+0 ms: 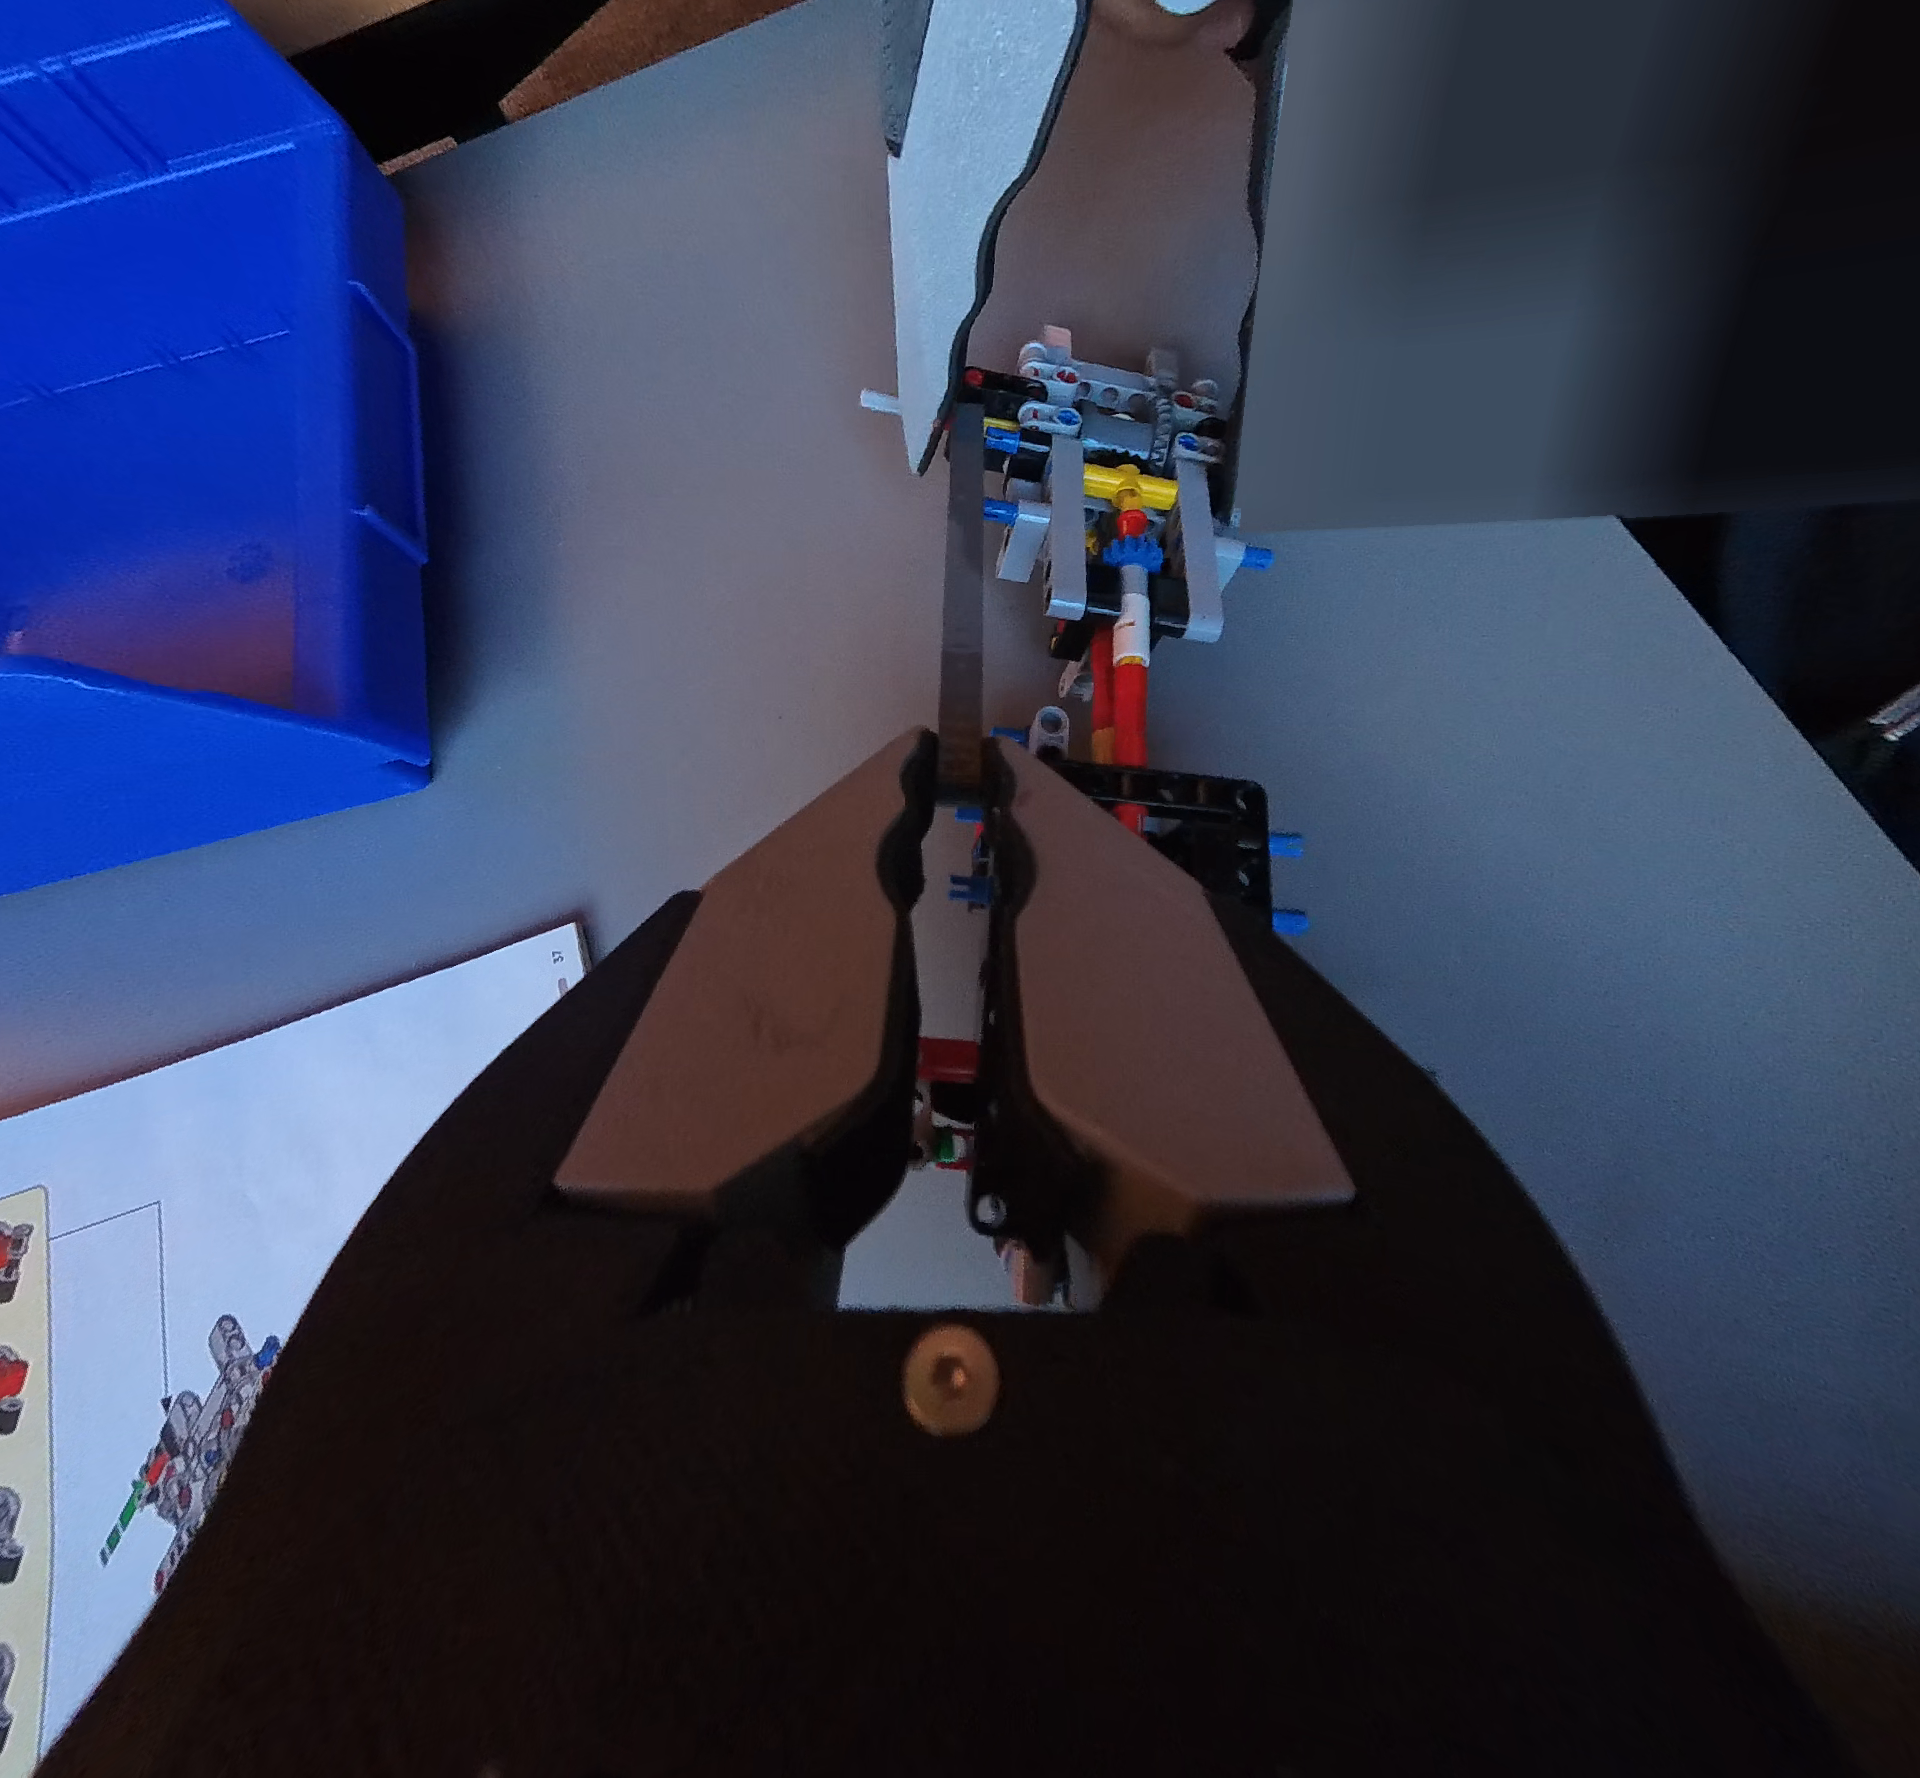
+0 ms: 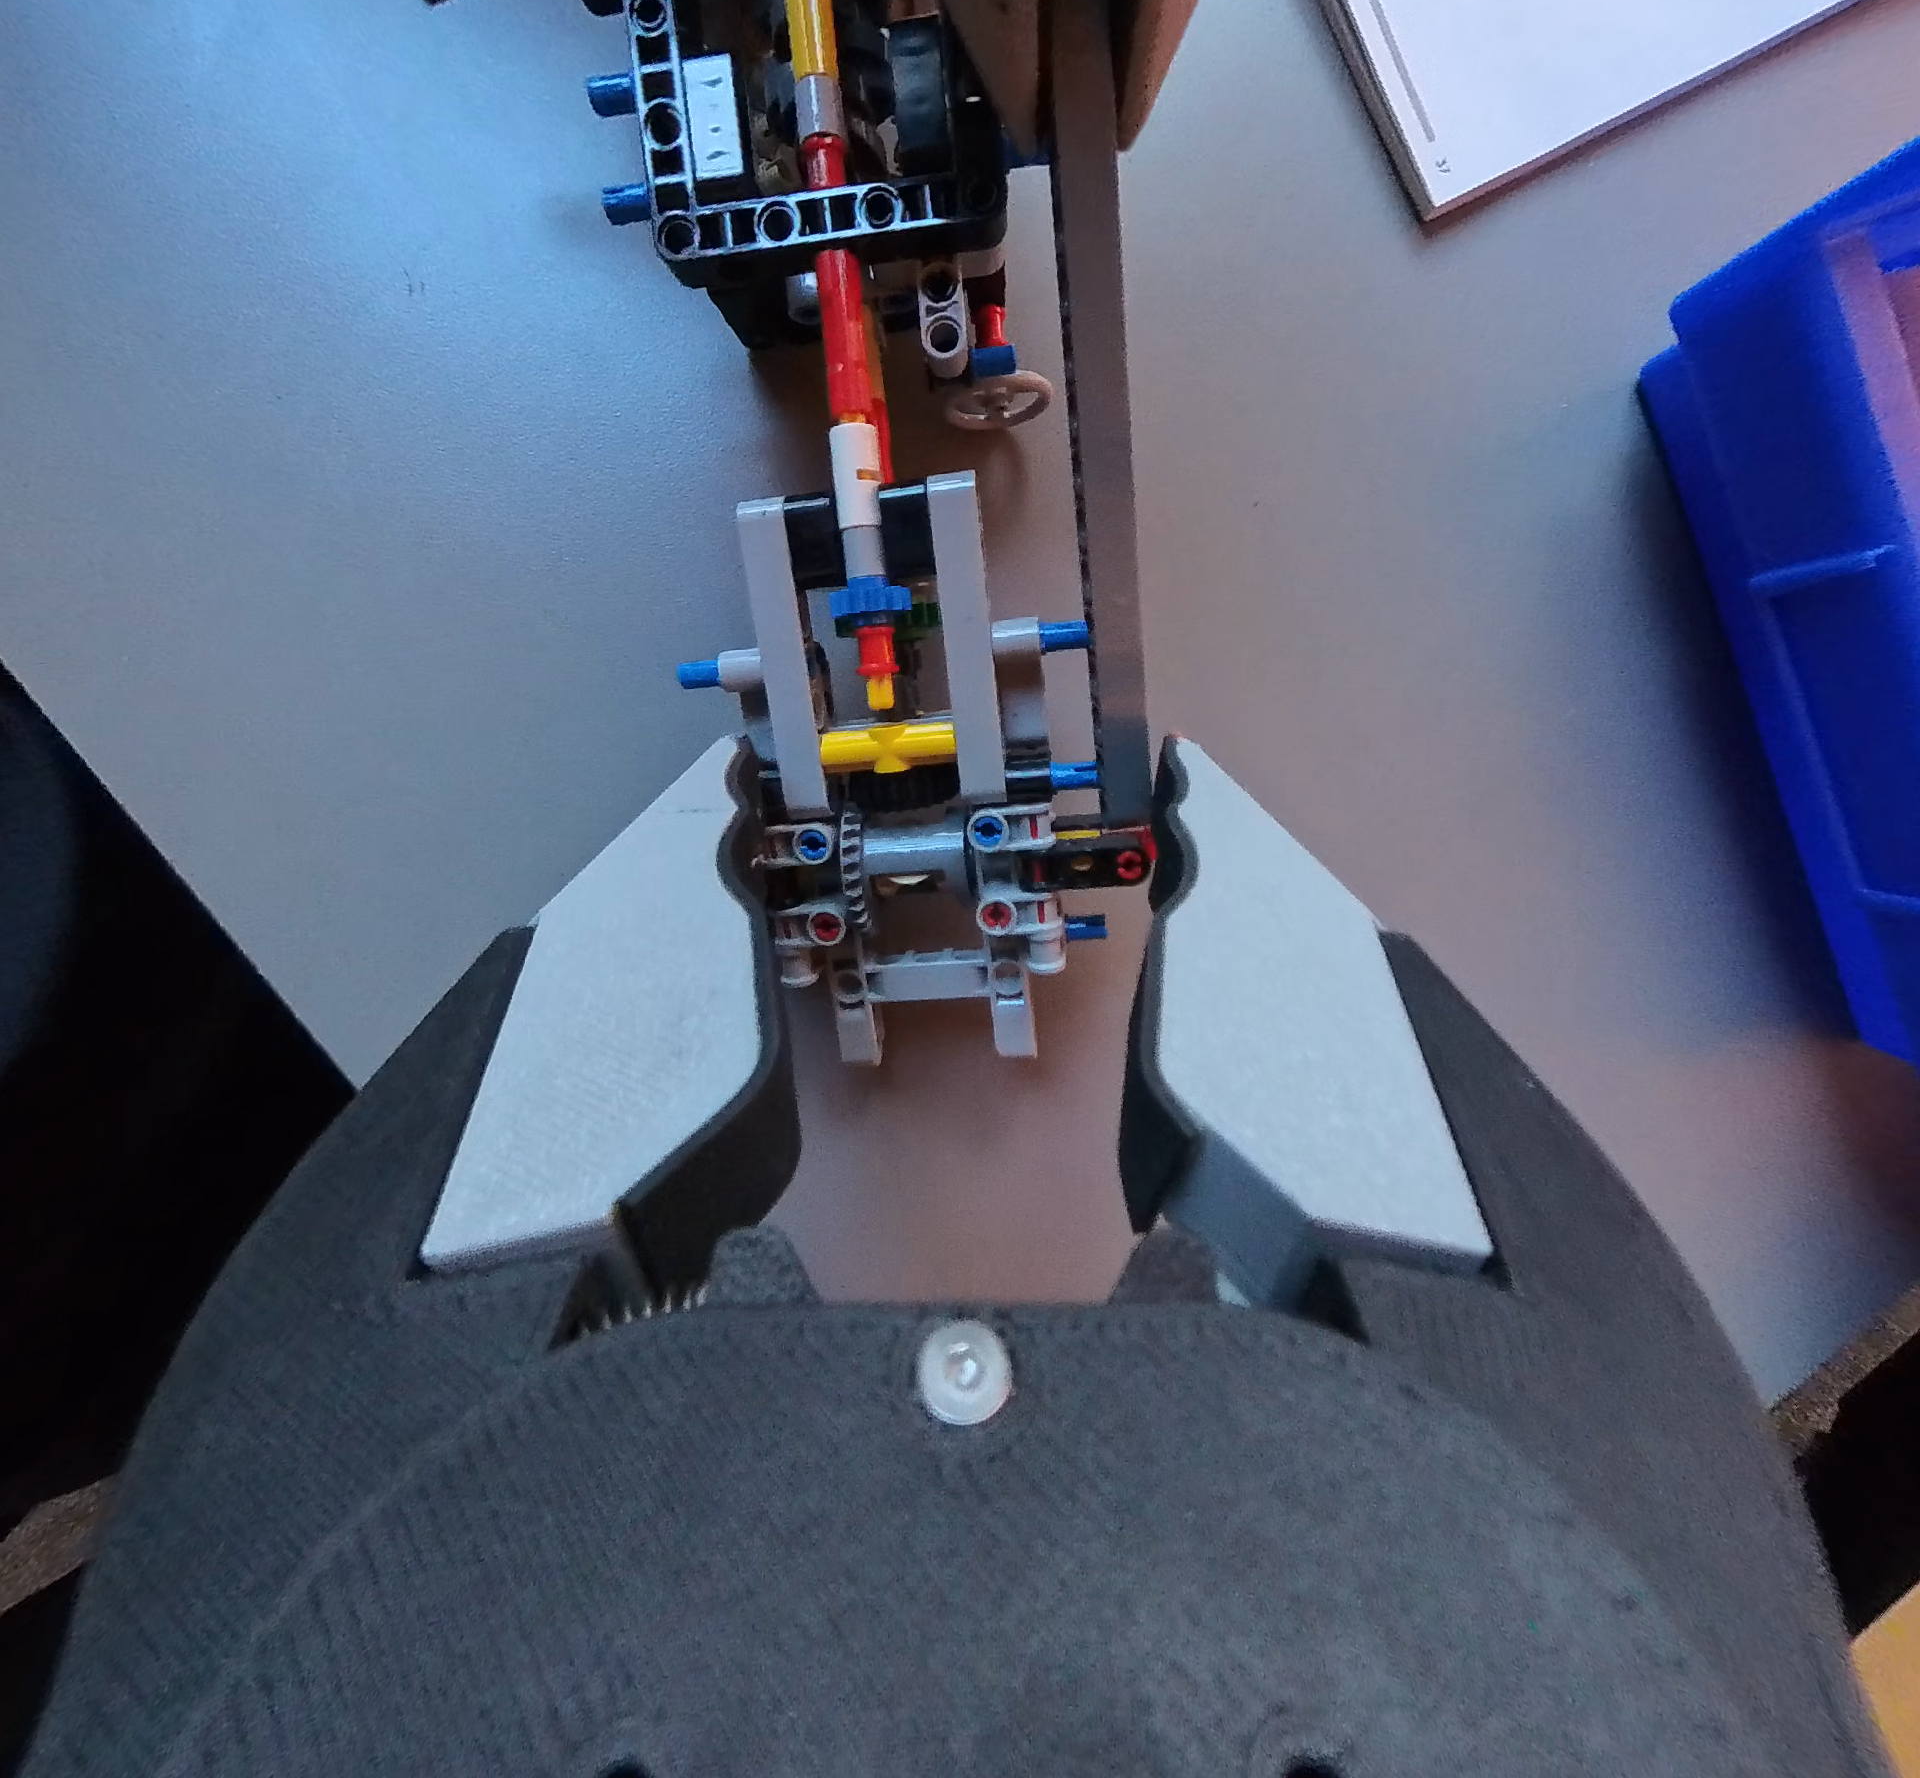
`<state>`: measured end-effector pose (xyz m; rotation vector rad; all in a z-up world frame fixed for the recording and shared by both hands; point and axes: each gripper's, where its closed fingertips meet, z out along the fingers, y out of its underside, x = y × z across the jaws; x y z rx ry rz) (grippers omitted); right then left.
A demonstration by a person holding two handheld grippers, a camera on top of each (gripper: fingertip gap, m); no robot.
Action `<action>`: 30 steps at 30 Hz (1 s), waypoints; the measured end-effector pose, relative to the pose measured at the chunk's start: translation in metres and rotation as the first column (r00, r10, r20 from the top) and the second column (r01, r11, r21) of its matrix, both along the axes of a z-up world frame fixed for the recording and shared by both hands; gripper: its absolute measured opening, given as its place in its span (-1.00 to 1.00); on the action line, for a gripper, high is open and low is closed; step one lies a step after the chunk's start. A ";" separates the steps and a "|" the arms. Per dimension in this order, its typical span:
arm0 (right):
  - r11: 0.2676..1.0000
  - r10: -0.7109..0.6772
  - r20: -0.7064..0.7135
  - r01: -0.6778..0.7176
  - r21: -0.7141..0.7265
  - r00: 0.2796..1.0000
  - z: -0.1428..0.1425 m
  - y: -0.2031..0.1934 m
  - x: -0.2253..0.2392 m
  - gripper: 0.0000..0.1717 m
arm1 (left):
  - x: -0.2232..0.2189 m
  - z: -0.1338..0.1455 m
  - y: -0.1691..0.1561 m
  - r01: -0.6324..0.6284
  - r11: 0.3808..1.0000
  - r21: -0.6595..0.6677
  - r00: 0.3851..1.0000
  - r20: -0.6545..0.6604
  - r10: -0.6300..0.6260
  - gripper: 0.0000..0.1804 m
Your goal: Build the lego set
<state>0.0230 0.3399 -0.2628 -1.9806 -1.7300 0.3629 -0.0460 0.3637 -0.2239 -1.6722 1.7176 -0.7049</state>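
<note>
Grippers face each other across the brick-built chassis (image 2: 894,793). Left gripper (image 1: 961,762) pinches a long grey beam (image 1: 961,585) at 12 o'clock, steadying it; right gripper (image 2: 951,793) clamps wide around the chassis's gearbox end, probably bracing it.

We are looking at a pale grey table (image 1: 644,440) carrying a building-brick assembly (image 2: 883,689) (grey beams, red and yellow axles, blue pins) lying along its middle. A blue plastic bin (image 1: 197,398) is sitting toward one side, well apart from the assembly, and an open instruction booklet (image 1: 312,1157) is lying flat just beside the bin, nearer the table's edge.
</note>
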 end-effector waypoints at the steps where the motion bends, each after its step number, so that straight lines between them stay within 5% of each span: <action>1: 1.000 -0.002 0.005 0.002 -0.003 1.000 0.000 -0.001 0.000 -0.13 | 0.000 0.000 -0.001 0.003 1.000 0.000 1.000 0.000 -0.003 -0.93; 30: 0.999 -0.039 0.063 0.037 0.033 0.997 -0.002 0.000 -0.002 -0.17 | -0.002 0.006 0.002 0.122 0.990 0.066 0.989 0.070 -0.126 -0.93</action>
